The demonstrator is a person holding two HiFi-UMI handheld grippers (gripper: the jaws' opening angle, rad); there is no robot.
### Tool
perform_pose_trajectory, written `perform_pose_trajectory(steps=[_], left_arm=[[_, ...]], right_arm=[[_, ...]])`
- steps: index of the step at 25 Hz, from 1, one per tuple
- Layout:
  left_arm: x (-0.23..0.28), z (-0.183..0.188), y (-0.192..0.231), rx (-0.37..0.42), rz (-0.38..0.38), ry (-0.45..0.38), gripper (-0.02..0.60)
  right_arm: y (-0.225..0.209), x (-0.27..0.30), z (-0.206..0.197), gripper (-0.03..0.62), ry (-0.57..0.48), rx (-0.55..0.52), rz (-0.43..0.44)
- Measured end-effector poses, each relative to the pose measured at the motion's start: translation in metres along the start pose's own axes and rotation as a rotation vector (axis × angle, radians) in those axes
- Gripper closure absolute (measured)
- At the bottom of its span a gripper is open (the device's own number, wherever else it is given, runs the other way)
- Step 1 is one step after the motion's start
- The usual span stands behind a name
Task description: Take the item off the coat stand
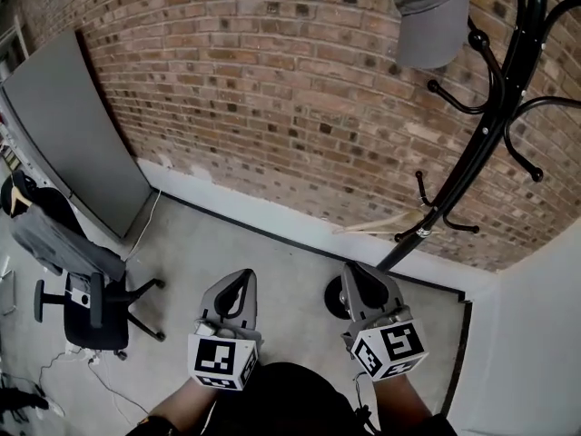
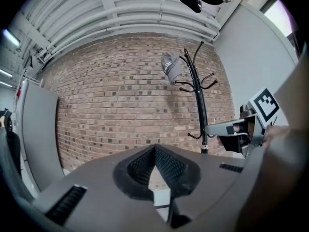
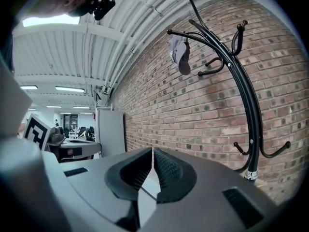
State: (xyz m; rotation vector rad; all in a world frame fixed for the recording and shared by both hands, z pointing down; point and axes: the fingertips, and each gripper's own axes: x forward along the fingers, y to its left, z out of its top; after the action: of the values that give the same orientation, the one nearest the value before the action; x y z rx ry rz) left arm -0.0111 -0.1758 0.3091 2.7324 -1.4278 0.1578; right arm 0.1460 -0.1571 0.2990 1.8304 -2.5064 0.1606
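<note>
A grey cap (image 1: 427, 16) hangs on an upper hook of the black coat stand (image 1: 495, 107), which rises at the right against the brick wall. The cap (image 2: 170, 66) shows high in the left gripper view and the cap (image 3: 181, 54) hangs near the stand's top in the right gripper view. My left gripper (image 1: 234, 291) and right gripper (image 1: 356, 278) are held low, side by side, well below and short of the cap. Both have their jaws together with nothing between them. The stand's round base (image 1: 338, 298) sits just beyond the right gripper.
A black office chair (image 1: 86, 312) with a grey garment draped on it stands at the left. A grey panel (image 1: 73, 134) leans on the brick wall. A white wall (image 1: 536, 334) closes the right side. Cables lie on the floor at lower left.
</note>
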Motion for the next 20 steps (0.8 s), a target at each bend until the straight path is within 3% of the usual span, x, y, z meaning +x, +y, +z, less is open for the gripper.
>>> perform_pose_trajectory(steps=[4, 11, 15, 20], left_arm=[[0.03, 0.035, 0.028, 0.02, -0.086, -0.048, 0.557], [0.07, 0.105, 0.067, 0.077, -0.235, -0.131, 0.557], [0.091, 0.124, 0.08, 0.084, -0.274, -0.164, 0.555], [0.106, 0.143, 0.09, 0.072, -0.248, -0.184, 0.555]], right_arm=[[-0.007, 0.025, 0.045, 0.579, -0.068, -0.009, -0.059], [-0.039, 0.063, 0.146, 0.575, -0.226, -0.04, -0.232], [-0.072, 0.074, 0.192, 0.502, -0.299, -0.016, -0.294], [-0.095, 0.079, 0.256, 0.48, -0.419, -0.046, -0.319]])
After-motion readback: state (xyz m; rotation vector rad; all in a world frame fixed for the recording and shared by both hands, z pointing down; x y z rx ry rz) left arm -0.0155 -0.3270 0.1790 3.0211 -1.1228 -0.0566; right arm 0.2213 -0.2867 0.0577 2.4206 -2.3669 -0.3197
